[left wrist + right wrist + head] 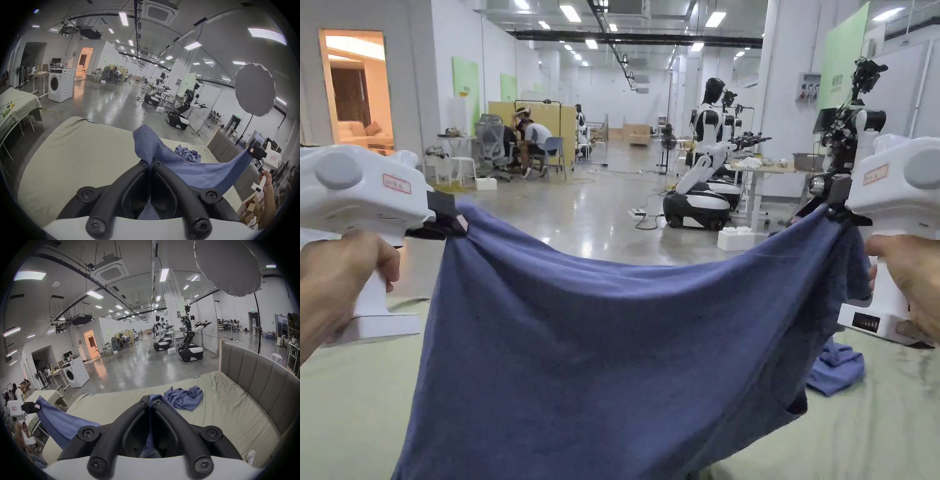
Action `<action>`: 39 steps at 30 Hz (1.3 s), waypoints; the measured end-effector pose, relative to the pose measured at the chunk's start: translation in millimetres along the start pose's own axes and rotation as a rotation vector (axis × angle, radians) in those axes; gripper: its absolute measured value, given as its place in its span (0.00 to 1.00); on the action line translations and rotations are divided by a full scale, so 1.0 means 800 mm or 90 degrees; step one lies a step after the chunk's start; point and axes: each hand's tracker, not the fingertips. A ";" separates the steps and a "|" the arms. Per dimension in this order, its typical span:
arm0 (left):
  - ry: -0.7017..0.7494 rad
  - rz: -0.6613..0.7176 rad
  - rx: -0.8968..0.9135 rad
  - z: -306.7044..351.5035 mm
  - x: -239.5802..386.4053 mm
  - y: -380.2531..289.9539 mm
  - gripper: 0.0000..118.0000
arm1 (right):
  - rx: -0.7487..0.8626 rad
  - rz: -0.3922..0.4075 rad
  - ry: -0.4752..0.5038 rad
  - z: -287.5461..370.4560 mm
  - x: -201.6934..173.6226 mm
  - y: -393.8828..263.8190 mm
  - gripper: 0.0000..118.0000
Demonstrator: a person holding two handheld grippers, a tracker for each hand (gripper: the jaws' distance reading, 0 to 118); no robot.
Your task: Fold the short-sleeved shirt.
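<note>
Shirt (625, 350): blue, plain, soft knit, held up in the air above the bed (350, 400), spread wide between both grippers. Top edge sagging in a shallow curve from one grip to the other; body hanging down in loose diagonal folds, lower part reaching toward the sheet. Stitched hem visible in the left gripper view, standing up in a peak just past the jaws.

Left gripper (453, 222): jaws closed together on one upper corner of the shirt, cloth pinched between them and running back through the jaw gap. Right gripper (840, 212): jaws likewise clamped on the opposite corner, cloth bunched and draping below. Each held by a hand on a white handle, well apart, at about the same height.

On the bed, beyond the shirt to the right: a second blue garment (184, 398), crumpled in a heap, near a padded headboard (259, 378). Beyond, a polished floor (594, 219) with wheeled robots (706, 187) and a washer (60, 86).
</note>
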 end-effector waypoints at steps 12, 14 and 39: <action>-0.029 0.031 0.081 -0.074 -0.001 0.087 0.00 | 0.060 0.003 -0.029 -0.074 -0.020 0.094 0.02; -0.031 0.038 0.088 -0.088 -0.003 0.098 0.00 | 0.068 0.001 -0.025 -0.081 -0.024 0.104 0.02; -0.115 0.084 -0.017 -0.059 -0.082 -0.168 0.00 | -0.003 0.018 0.109 0.016 0.052 -0.137 0.02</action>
